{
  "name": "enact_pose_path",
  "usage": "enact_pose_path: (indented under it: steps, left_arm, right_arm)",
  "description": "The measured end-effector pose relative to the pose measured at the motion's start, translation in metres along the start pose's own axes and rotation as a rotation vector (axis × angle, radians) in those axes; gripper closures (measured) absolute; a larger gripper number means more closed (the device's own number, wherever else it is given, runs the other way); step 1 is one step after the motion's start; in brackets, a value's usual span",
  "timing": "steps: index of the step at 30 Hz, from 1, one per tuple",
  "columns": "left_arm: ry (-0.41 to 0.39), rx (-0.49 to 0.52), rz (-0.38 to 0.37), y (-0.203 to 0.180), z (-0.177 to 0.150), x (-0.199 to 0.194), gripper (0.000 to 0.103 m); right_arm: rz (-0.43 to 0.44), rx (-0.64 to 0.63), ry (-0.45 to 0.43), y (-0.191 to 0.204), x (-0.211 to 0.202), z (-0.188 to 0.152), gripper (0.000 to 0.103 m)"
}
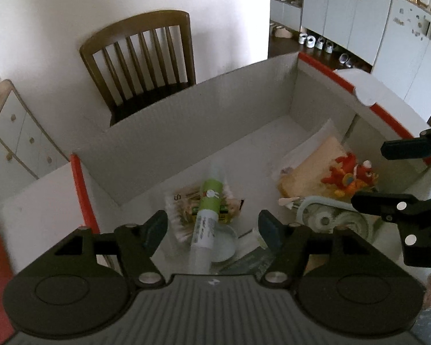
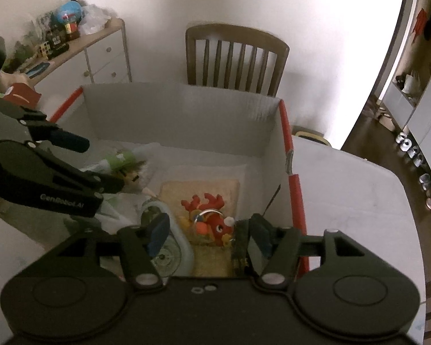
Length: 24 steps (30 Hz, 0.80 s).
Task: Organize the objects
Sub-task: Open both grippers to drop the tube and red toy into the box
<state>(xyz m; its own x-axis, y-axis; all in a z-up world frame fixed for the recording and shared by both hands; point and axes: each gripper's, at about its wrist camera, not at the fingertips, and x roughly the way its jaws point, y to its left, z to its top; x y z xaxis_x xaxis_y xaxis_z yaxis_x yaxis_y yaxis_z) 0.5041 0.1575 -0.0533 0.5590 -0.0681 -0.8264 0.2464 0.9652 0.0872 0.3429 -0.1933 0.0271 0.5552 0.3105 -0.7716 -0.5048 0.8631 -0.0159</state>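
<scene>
Both jaws open, empty: left gripper [image 1: 212, 227] over tube [image 1: 208, 210], right gripper [image 2: 207, 230] over red toy [image 2: 212, 218]; I risk them colliding inside box [image 1: 186, 120]

Everything's sitting inside the open box [image 1: 186, 126], which is on the table [image 2: 344, 189] with a chair [image 1: 140, 57] right behind it. The tube [image 1: 208, 201] lies on top of a cotton swab pack [image 1: 184, 215] toward the left. Over on the right, the plush toy [image 2: 209, 218] rests on a flat mat [image 2: 201, 187], and a round container [image 2: 169, 247] is just left of it.
</scene>
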Motion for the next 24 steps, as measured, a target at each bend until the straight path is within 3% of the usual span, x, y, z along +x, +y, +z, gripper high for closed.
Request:
enact_pose_path:
  steps: [7, 24]
  left_arm:
    - [-0.041, 0.005, 0.008, -0.006, -0.003, -0.028, 0.034]
    - [-0.191, -0.02, -0.009, -0.033, -0.022, -0.123, 0.034]
  right_arm:
    - [0.006, -0.003, -0.047, 0.0, -0.025, 0.002, 0.035]
    - [0.052, 0.006, -0.16, 0.0, -0.104, -0.013, 0.035]
